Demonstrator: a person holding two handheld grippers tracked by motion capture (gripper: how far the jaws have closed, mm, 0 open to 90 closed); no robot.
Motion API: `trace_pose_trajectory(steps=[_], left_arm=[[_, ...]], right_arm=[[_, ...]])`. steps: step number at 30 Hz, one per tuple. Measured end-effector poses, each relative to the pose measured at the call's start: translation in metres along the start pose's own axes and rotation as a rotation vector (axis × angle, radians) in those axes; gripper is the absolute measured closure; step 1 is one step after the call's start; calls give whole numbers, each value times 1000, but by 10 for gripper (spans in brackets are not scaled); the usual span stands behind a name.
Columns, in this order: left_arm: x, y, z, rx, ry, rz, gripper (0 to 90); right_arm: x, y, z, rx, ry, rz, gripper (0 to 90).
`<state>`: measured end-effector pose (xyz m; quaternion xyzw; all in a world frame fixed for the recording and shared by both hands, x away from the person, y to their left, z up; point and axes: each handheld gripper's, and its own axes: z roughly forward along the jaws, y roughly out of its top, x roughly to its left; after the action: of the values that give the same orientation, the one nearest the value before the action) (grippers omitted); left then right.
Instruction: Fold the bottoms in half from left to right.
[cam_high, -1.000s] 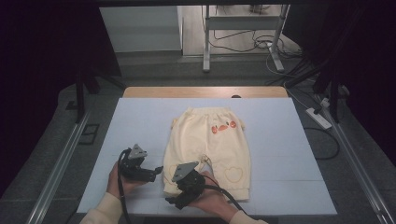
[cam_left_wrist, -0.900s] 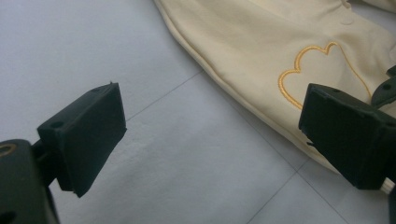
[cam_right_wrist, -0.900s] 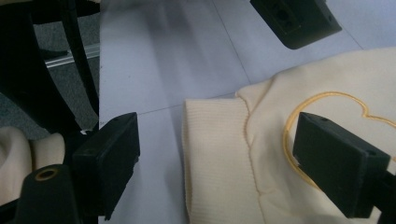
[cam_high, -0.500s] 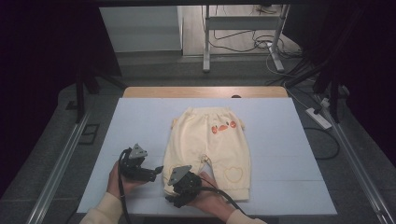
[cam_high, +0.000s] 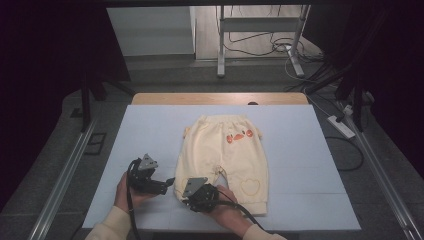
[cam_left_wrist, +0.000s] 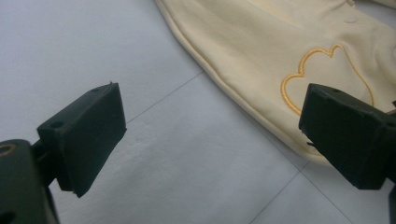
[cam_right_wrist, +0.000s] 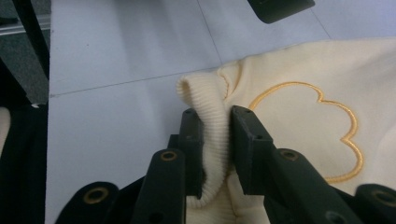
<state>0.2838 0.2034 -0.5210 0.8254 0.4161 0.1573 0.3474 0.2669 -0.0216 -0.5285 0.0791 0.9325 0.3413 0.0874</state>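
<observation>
Pale yellow baby pants (cam_high: 222, 155) lie flat on the white mat (cam_high: 150, 130), waist at the far end, with an orange print (cam_high: 239, 136) and a heart outline (cam_high: 250, 186). My right gripper (cam_high: 189, 199) is at the near left leg end. In the right gripper view it (cam_right_wrist: 217, 116) is shut on the ribbed cuff (cam_right_wrist: 205, 95), beside an embroidered cloud outline (cam_right_wrist: 322, 130). My left gripper (cam_high: 167, 186) sits just left of that leg, low over the mat. In the left gripper view it (cam_left_wrist: 210, 116) is open, with bare mat between the jaws and the pants' edge (cam_left_wrist: 261, 51) under the right jaw.
The mat's near edge (cam_high: 220, 224) runs just under both hands. A wooden table edge (cam_high: 215, 98) shows past the mat. Metal rails (cam_high: 65, 170) flank the table; a power strip (cam_high: 340, 126) and cables lie on the floor at the right. The other gripper's jaw (cam_right_wrist: 280, 7) pokes in above the cuff.
My right gripper has shifted slightly toward the near edge at the left leg's cuff. The left gripper has stayed where it was.
</observation>
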Motion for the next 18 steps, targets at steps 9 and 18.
trace_pose_trajectory(steps=[9, 18], left_arm=[[-1, 0, -4, -2, 9, 9, 70], [-1, 1, -4, -1, 8, 14, 70]], right_arm=[[-4, 0, -3, 1, 26, 27, 766], [-9, -2, -5, -18, 58, 54, 771]])
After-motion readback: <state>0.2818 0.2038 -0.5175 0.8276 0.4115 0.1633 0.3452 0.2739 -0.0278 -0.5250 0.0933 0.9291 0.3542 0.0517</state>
